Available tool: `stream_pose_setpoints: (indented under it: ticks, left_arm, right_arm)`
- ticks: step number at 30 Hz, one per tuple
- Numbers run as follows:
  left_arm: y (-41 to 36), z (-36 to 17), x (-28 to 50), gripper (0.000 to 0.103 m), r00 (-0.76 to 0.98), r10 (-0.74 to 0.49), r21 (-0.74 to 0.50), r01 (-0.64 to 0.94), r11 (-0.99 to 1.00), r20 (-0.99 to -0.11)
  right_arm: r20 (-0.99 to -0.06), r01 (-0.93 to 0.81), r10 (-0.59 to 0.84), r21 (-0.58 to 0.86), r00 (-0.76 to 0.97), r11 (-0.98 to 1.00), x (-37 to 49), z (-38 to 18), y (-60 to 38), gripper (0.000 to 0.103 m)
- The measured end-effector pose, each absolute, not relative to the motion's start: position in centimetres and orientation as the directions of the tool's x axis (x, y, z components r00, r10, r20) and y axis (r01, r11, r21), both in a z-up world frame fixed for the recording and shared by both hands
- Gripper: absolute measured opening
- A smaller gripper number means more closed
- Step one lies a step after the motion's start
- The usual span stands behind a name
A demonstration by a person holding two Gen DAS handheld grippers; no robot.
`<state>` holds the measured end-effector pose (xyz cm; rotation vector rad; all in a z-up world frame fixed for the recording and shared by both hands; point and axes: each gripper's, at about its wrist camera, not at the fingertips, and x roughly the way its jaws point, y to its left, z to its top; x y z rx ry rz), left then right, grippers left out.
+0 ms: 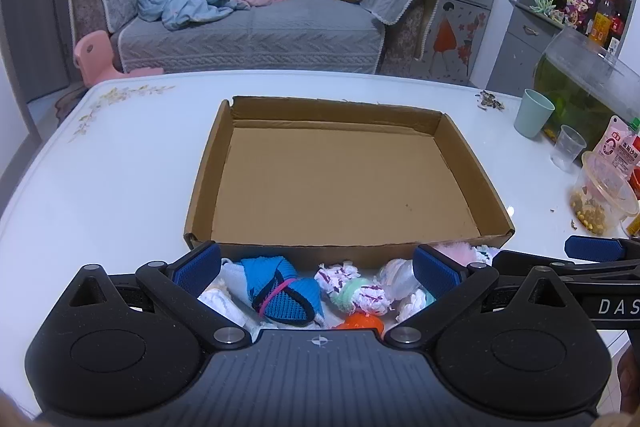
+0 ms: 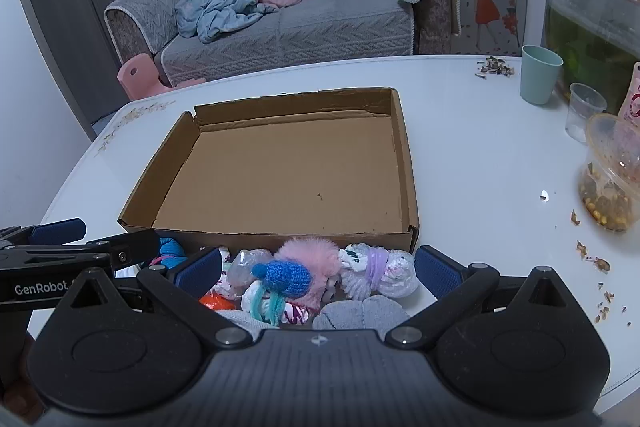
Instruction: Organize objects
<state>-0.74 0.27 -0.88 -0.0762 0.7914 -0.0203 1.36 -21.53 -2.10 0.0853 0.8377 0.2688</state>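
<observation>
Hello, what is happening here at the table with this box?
A person holds two tongs, left and right, both open and holding nothing. They hover over a pile of small things on the white table: rolled socks, a pink fluffy toy, a blue knitted piece. The cardboard box behind the pile has nothing in it.

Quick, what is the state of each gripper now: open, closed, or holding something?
Left gripper: open, holding nothing, above the rolled socks.
Right gripper: open, holding nothing, above the pink fluffy toy.
</observation>
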Motion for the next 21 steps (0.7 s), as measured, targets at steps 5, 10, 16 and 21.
stream_pose_setpoints:
  ticks: [5, 10, 16, 21]
  left_arm:
    - [0.34, -0.85, -0.78, 0.102, 0.703, -0.048, -0.077, -0.009, 0.997, -0.710]
    - [0.36, -0.81, -0.75, 0.102, 0.702, -0.053, -0.081, -0.007, 0.997, -0.710]
    - [0.31, -0.78, -0.82, 0.102, 0.702, -0.051, -0.081, -0.009, 0.997, -0.711]
    - [0.28, -0.75, -0.97, 0.102, 0.702, -0.052, -0.082, -0.009, 0.997, -0.710]
  right_arm:
    - [-0.722, -0.203, 0.269, 0.179, 0.638, 0.963, 1.27, -2.04, -21.49, 0.103]
    - [-0.721, -0.203, 0.270, 0.180, 0.638, 0.962, 1.22, -2.05, -21.47, 0.103]
    - [-0.722, -0.205, 0.273, 0.183, 0.635, 0.962, 1.34, -1.86, -21.55, 0.103]
    - [-0.721, -0.208, 0.277, 0.185, 0.635, 0.960, 1.13, -1.71, -21.56, 0.103]
